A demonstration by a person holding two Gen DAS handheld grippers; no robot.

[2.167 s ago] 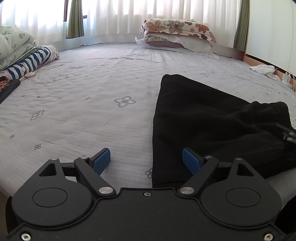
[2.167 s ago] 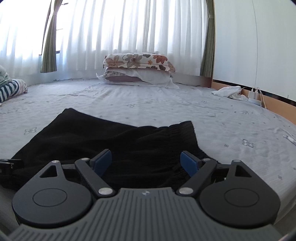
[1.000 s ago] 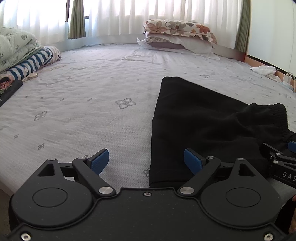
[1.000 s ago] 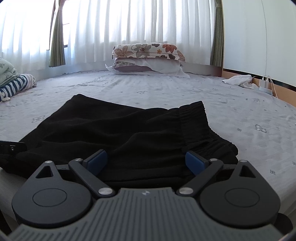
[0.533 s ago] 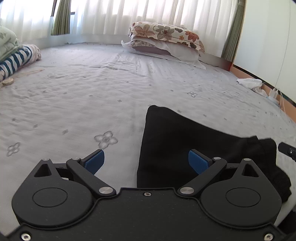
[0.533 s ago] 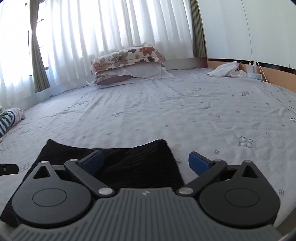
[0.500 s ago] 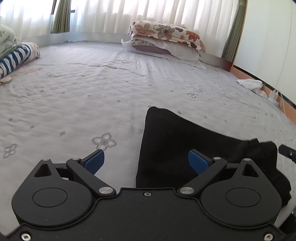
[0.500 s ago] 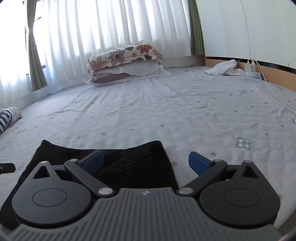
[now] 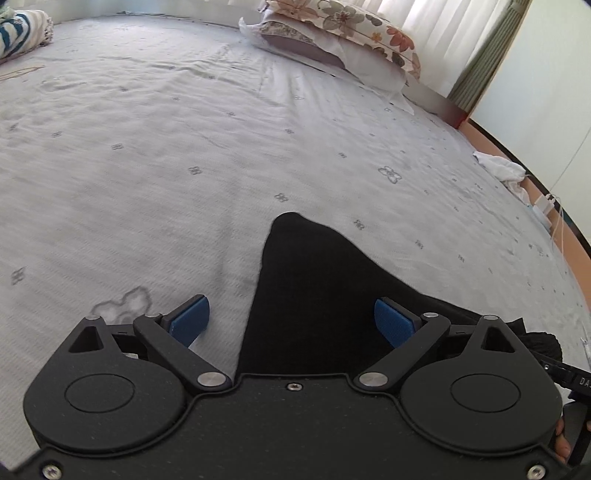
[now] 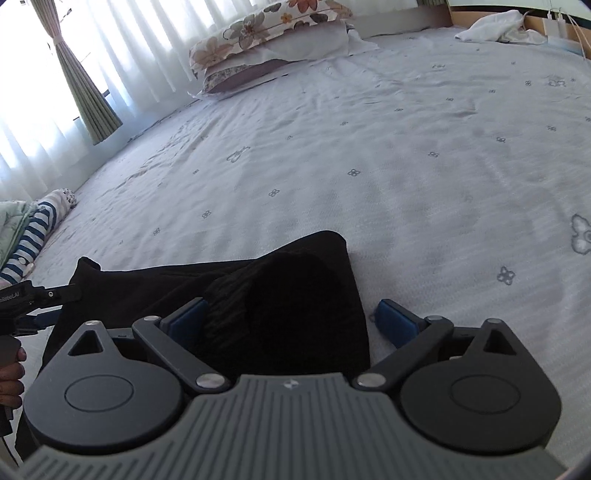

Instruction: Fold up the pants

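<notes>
Both cameras tilted down | pants (image 9: 314, 295) folded, seemingly | left gripper (image 9: 291, 325), right gripper (image 10: 291, 321) spread

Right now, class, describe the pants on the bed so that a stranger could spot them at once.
Start with the wide bed under its pale grey flowered sheet. At its near edge, just ahead of both grippers, lie the pants. They are the only plain black thing there, unlike the flowered pillows by the curtains.

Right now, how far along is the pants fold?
Looks done: the black pants lie on the bed sheet as a compact, layered shape, waistband end bunched.
In hand: nothing. The left gripper and right gripper have open jaws over the near edge.
Left: probably grip and fold again.
</notes>
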